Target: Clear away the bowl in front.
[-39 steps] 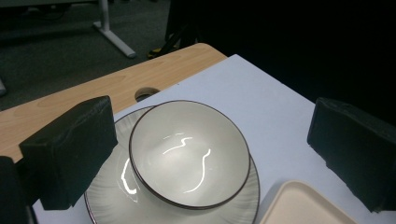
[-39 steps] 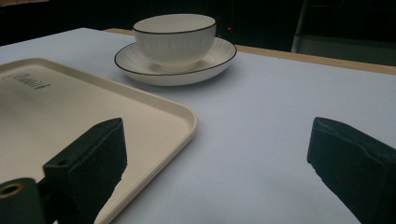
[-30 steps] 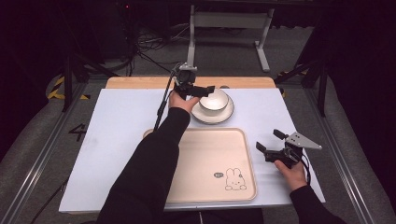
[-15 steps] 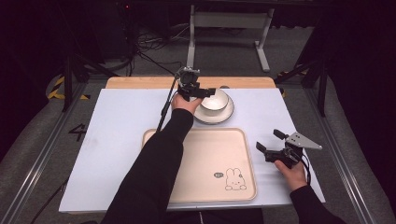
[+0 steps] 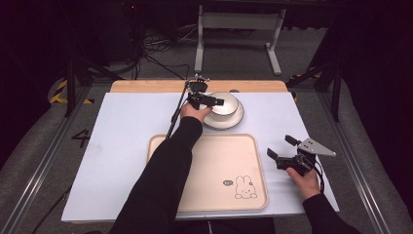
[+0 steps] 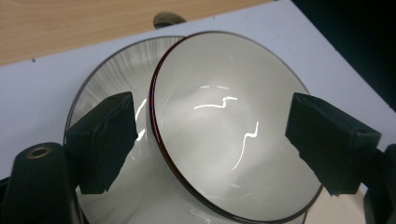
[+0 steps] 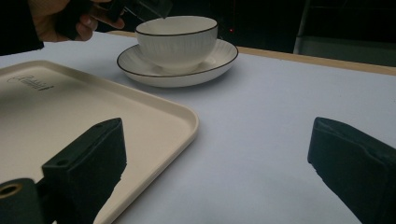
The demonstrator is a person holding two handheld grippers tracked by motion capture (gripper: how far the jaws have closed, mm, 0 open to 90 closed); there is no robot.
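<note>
Left gripper view: bowl [image 6: 224,140] interior

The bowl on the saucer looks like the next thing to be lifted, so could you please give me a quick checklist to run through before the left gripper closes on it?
1. Left gripper lined up with the bowl: ok, one jaw is outside its near rim, the other over its far side.
2. Jaws, which have just been closing, gripping the rim: not ok, the pads do not yet press on it.
3. Bowl upright on the saucer: ok.
4. Bowl empty: ok, bare glossy inside.
5. Tray free for a set-down: ok.
6. Right gripper out of the way: ok, open, beside the tray's right edge.
</note>
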